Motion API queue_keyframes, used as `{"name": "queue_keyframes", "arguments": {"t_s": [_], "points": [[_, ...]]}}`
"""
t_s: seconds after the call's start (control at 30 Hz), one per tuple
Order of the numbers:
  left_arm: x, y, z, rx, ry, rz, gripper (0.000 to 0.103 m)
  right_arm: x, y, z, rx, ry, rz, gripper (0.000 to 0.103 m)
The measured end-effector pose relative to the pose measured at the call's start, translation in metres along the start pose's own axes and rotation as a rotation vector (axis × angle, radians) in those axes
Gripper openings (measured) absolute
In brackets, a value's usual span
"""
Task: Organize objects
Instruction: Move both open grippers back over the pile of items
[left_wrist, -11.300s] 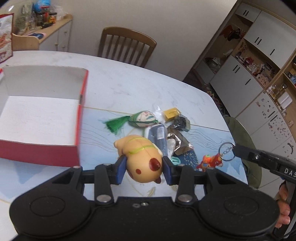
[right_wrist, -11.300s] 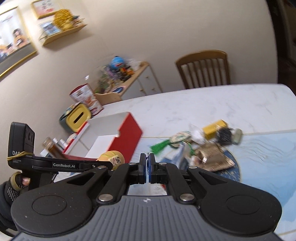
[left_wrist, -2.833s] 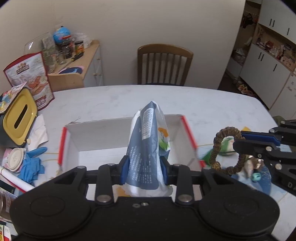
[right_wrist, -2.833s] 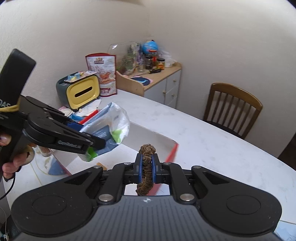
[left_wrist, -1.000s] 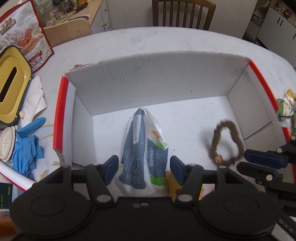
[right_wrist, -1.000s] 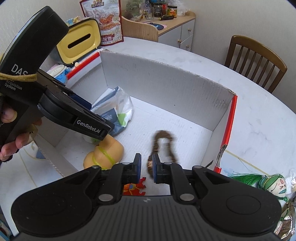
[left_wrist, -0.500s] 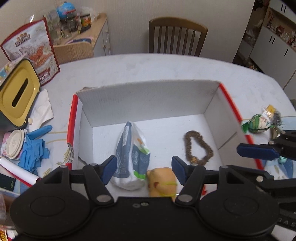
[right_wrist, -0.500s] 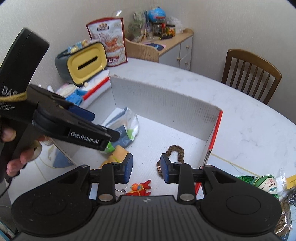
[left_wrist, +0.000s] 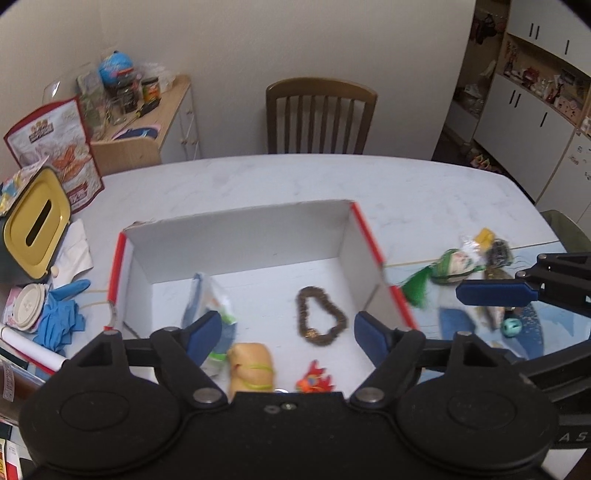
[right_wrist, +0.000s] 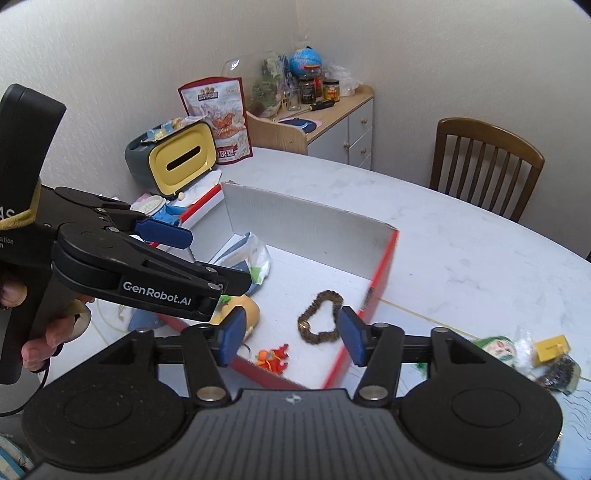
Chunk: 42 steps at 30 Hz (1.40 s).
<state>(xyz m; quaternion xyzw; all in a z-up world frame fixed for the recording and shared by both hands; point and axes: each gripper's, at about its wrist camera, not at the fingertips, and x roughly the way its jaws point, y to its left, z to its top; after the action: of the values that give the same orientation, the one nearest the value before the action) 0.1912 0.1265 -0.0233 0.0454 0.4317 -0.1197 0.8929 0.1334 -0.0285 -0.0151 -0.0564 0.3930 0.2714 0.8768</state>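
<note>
We work at a white marbled table (left_wrist: 295, 184) in a kitchen-dining room, a wooden chair (left_wrist: 320, 114) at its far edge and cupboards off to our right. On the table sits the red-edged cardboard box (left_wrist: 251, 236), open at the top, nearer the table's left edge. Inside it lie a blue-and-white pouch (left_wrist: 208, 299) against the left wall, a yellow plush toy (left_wrist: 251, 363) and a small orange figure (left_wrist: 314, 380) by the near wall, and a brown bead bracelet (left_wrist: 319, 314) in the middle of the floor.

Both our tools are spread and empty: the left gripper (left_wrist: 288, 332) hangs over the box's near edge, the right gripper (right_wrist: 290, 339) above its near right corner.

What is left to sort lies outside, past the box's right wall towards the table's right edge: a green tasselled doll (left_wrist: 452, 264), a yellow packet (right_wrist: 552, 347), a dark crinkled bag (right_wrist: 559, 374). We judge the right hand is nearer. The doll's long axis runs roughly across us, tassel pointing at the box. The table around that cluster looks open, so only the right wall's rim needs clearing on the return.
</note>
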Motion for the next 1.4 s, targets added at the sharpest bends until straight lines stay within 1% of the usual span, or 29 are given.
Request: {"name": "queue_keyframes", "arguments": {"t_s": [0.07,0.2,0.3,0.4,0.53,0.6,0.8,1.1,1.2,1.33,1.4], "points": [[-0.004,-0.012,-0.001,0.006,-0.008,-0.003,0.082,-0.009,-0.010,-0.007,0.014,0.008,0.009,0.057],[-0.010,-0.037,-0.003,0.015,-0.009,-0.012,0.083,-0.029,-0.031,-0.023,0.035,0.008,0.015,0.065],[-0.012,-0.056,-0.005,0.016,-0.007,-0.018,0.084,-0.045,-0.050,-0.037,0.050,0.006,0.016,0.065],[-0.011,-0.074,-0.007,0.019,-0.004,-0.022,0.086,-0.060,-0.070,-0.051,0.059,0.001,-0.001,0.067],[-0.008,-0.101,-0.009,0.030,-0.003,-0.030,0.091,-0.077,-0.097,-0.071,0.080,0.000,-0.032,0.068],[-0.005,-0.113,-0.010,0.036,0.003,-0.037,0.092,-0.083,-0.111,-0.081,0.092,0.004,-0.044,0.068],[0.006,-0.145,-0.014,0.031,0.021,-0.065,0.101,-0.097,-0.149,-0.113,0.123,0.020,-0.081,0.068],[0.031,-0.184,-0.014,0.025,0.034,-0.099,0.102,-0.101,-0.196,-0.152,0.185,0.047,-0.130,0.068],[0.043,-0.194,-0.012,0.010,0.041,-0.107,0.102,-0.096,-0.203,-0.160,0.181,0.057,-0.143,0.068],[0.059,-0.211,-0.011,0.043,0.024,-0.110,0.102,-0.085,-0.211,-0.167,0.168,0.067,-0.145,0.068],[0.069,-0.216,-0.012,0.050,0.034,-0.110,0.102,-0.077,-0.214,-0.170,0.155,0.077,-0.145,0.068]]}}
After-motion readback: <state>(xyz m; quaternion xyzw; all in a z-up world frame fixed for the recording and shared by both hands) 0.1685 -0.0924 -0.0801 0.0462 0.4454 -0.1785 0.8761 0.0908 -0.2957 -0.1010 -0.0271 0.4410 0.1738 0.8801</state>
